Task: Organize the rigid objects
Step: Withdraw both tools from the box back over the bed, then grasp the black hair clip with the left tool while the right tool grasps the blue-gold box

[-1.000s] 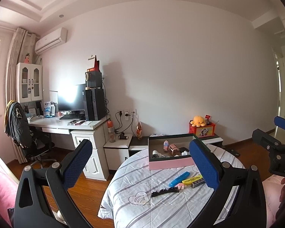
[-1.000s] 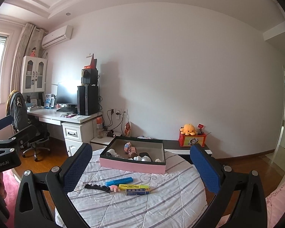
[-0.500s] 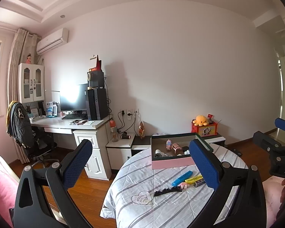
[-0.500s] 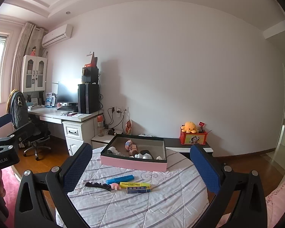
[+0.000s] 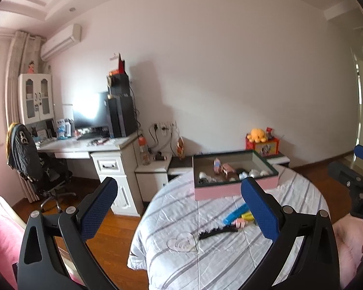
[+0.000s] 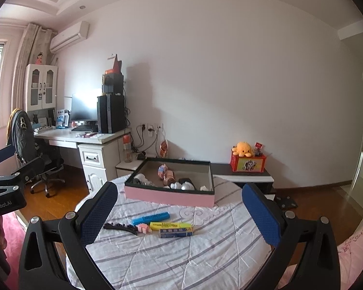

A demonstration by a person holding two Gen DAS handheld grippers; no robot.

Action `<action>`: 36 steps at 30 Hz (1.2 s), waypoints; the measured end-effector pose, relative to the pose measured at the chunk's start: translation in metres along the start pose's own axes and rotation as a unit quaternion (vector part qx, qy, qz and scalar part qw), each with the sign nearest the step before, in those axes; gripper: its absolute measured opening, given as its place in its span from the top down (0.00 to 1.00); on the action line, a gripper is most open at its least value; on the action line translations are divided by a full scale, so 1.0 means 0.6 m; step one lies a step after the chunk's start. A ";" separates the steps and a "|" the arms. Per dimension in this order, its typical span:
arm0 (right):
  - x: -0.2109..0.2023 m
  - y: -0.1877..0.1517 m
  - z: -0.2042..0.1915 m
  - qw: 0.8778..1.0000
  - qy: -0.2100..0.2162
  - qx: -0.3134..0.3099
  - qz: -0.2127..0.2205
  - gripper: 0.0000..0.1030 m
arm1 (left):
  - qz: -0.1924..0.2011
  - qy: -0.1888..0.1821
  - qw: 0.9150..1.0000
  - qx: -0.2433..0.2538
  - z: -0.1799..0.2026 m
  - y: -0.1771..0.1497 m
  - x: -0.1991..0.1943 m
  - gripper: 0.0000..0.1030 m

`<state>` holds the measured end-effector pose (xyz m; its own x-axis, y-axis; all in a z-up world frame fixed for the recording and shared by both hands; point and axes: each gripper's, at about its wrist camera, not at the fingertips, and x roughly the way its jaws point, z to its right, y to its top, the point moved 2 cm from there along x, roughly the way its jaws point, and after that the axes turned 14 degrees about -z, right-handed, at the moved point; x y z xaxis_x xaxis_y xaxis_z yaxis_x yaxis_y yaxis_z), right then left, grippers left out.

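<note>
A round table with a striped cloth [image 6: 181, 253] holds a pink box [image 6: 169, 197] with several small items inside. In front of the box lie a blue highlighter [image 6: 151, 218], a yellow highlighter [image 6: 170, 225], a blue eraser box [image 6: 175, 232], a small pink piece [image 6: 142, 228] and a black hair clip [image 6: 119, 228]. The box [image 5: 230, 189], blue highlighter [image 5: 234, 214] and black clip [image 5: 216, 231] also show in the left wrist view. My right gripper [image 6: 181, 215] is open and empty, above the near side of the table. My left gripper [image 5: 181, 207] is open and empty, at the table's left.
A white desk [image 6: 84, 140] with a monitor and computer tower stands at the left wall, with an office chair [image 6: 26, 145] beside it. A low cabinet [image 6: 242, 176] behind the table carries a red box with an orange plush. Wooden floor surrounds the table.
Both grippers have tilted down slightly and moved a little closer to the table. Both stay open. The objects on the table have not moved.
</note>
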<state>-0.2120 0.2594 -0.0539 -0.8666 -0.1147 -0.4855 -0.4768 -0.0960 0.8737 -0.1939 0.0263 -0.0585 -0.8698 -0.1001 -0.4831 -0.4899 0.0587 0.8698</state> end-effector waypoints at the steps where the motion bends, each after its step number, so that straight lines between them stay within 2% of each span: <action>1: 0.011 -0.004 0.004 1.000 -0.001 0.002 -0.008 0.00 | -0.009 -0.004 1.000 0.001 0.002 -0.003 0.013 0.00; 8: 0.108 -0.036 0.020 0.997 -0.007 0.010 -0.076 0.00 | -0.103 -0.028 0.994 0.023 0.028 -0.043 0.129 0.00; 13: 0.204 -0.076 0.024 0.989 0.001 0.011 -0.149 0.00 | -0.169 -0.046 0.984 0.045 0.046 -0.081 0.212 0.00; 16: 0.254 -0.095 0.021 0.982 0.007 0.011 -0.186 0.00 | -0.194 -0.056 0.978 0.059 0.055 -0.100 0.253 0.00; 22: 0.328 -0.115 0.014 0.971 0.014 0.005 -0.238 0.00 | -0.232 -0.059 0.968 0.074 0.061 -0.121 0.319 0.00; 29: 0.394 -0.115 0.001 0.959 0.019 -0.010 -0.282 0.00 | -0.246 -0.080 0.962 0.090 0.064 -0.126 0.356 0.00; 32: 0.420 -0.115 -0.001 0.955 0.007 -0.020 -0.297 0.00 | -0.253 -0.083 0.959 0.094 0.064 -0.129 0.370 0.00; 36: 0.440 -0.117 -0.002 0.949 0.019 -0.027 -0.314 0.00 | -0.263 -0.093 0.955 0.105 0.072 -0.136 0.384 0.00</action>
<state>-0.4071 0.2349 -0.2437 -0.4075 -0.0532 -0.9116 -0.8886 -0.2071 0.4093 -0.3568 0.0413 -0.2451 -0.4871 0.0065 -0.8733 -0.8453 0.2478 0.4733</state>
